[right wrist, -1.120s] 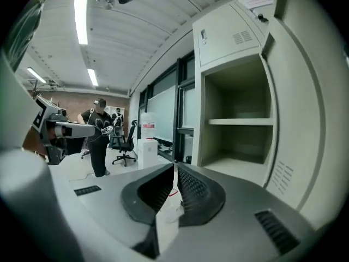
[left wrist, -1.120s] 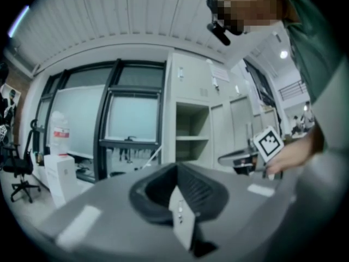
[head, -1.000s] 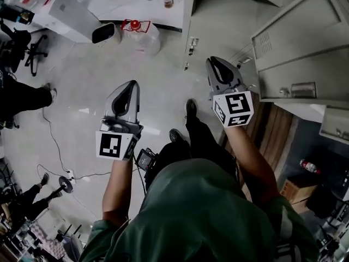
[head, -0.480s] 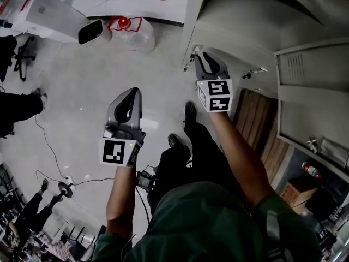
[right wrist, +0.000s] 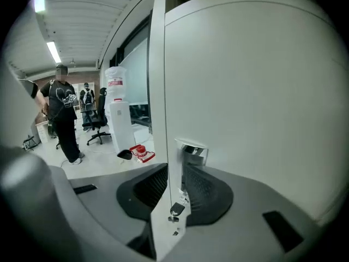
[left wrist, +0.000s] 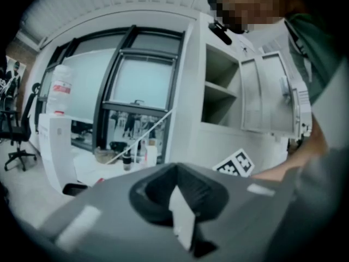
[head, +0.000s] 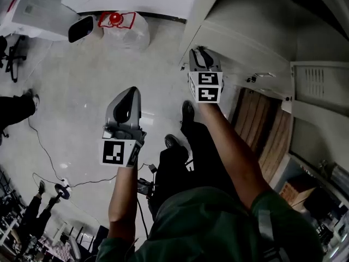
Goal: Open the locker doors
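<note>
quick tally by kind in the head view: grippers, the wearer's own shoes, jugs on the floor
grippers: 2, left gripper and right gripper, whose jaws have just been opening with the locker latch between them
black shoes: 2
clear jug with red cap: 1
total: 5

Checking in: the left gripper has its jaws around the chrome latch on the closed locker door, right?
Wrong gripper: the left gripper hangs shut over the floor. The right gripper has its jaws around the chrome latch on the closed locker door; they have just been opening, with the latch and door edge between them. The right gripper view shows it.
</note>
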`<state>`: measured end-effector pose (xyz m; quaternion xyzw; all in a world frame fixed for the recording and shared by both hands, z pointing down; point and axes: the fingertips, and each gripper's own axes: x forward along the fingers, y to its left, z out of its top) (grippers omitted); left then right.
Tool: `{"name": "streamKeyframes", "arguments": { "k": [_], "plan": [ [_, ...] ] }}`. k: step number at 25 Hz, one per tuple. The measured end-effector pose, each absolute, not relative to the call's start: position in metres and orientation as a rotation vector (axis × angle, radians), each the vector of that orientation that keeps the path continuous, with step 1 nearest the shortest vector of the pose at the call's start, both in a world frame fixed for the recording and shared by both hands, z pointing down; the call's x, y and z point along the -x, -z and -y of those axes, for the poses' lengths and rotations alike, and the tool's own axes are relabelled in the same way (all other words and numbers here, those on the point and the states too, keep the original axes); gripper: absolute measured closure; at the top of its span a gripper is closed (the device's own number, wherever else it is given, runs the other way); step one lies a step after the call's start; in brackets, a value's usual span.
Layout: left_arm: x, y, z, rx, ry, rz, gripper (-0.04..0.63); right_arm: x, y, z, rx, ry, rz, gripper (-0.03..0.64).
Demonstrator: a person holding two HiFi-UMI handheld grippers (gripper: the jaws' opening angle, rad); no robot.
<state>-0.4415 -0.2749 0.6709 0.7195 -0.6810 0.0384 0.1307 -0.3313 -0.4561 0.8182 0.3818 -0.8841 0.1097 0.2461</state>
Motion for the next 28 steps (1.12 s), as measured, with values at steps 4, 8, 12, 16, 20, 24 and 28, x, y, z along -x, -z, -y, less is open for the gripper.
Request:
{"name": "streamKeyframes", "arguments": {
  "k": [4, 8, 12, 16, 20, 24, 28],
  "plan": [
    [0.441, -0.683, 0.279, -2.086, -0.117, 1.969, 0.592, 0.34, -0.821, 0.46, -1.068, -0.264, 2.424, 0.541],
    [0.435, -0.693, 0.285, -2.089, -0.131, 1.951, 0.592, 0.335, -0.821, 0.45, -1.023, -0.242, 2.428, 0.555],
    [0.418, -0.702, 0.3, -2.13, -0.157, 1.917, 0.592, 0.326, -0.819, 0.418, -0.944, -0.239, 2.442, 0.562],
    [0.388, -0.712, 0.318, -2.193, -0.175, 1.84, 0.592, 0.309, -0.819, 0.379, -0.891, -0.254, 2.448, 0.565],
    [0.348, -0.712, 0.33, -2.295, -0.184, 1.725, 0.592, 0.291, -0.818, 0.347, -0.845, -0.281, 2.448, 0.565],
    [0.307, -0.714, 0.33, -2.377, -0.214, 1.608, 0.592, 0.27, -0.818, 0.324, -0.807, -0.3, 2.427, 0.565],
    [0.276, -0.718, 0.322, -2.405, -0.236, 1.532, 0.592, 0.244, -0.817, 0.303, -0.825, -0.386, 2.39, 0.565]
  ]
}}
